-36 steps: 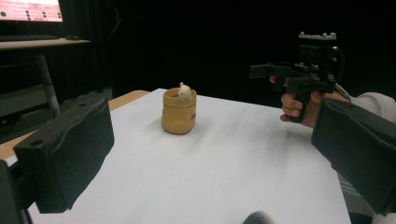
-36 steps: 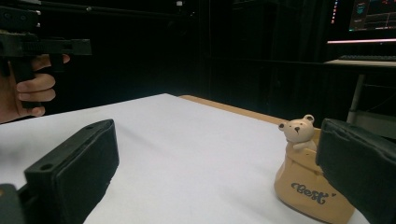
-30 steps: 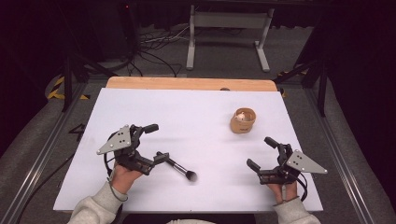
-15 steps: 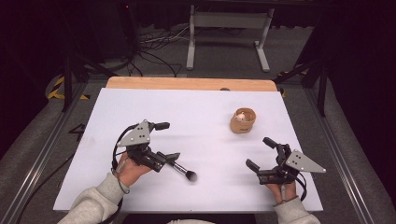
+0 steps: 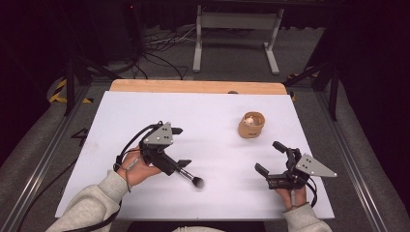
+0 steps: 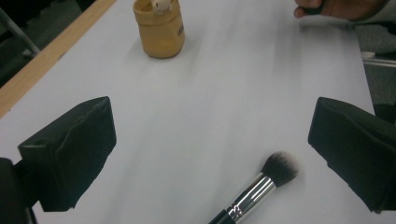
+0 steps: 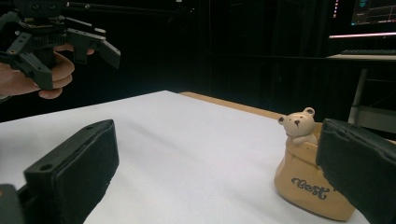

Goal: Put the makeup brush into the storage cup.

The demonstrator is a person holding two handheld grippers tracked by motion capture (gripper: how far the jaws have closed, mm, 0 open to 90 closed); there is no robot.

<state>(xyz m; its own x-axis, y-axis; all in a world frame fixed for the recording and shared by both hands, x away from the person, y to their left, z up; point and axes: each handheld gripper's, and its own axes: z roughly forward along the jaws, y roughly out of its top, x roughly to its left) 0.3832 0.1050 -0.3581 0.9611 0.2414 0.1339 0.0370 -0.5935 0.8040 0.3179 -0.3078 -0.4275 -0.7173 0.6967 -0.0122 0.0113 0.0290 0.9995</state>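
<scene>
Makeup brush lying loose on the table, left gripper closing in on it, nothing picked up yet.

The makeup brush [image 5: 191, 177] is lying flat on the white table [image 5: 212, 111], bristles pointing toward 4 o'clock in the high view, its handle end running under the left gripper [image 5: 179, 146]; in the left gripper view the brush [image 6: 261, 189] is sitting low between the two jaws, nearer the one at 3 o'clock, with both jaws spread wide and touching nothing. The tan bear holder [image 5: 252, 124], likely where the brush is going, is standing upright well apart at about 2 o'clock from it. The right gripper [image 5: 270, 157] is waiting near the 5 o'clock corner, jaws wide and holding nothing, facing the holder [image 7: 310, 186]. Judging by this, the grasp, lift and placing are all still ahead.
</scene>
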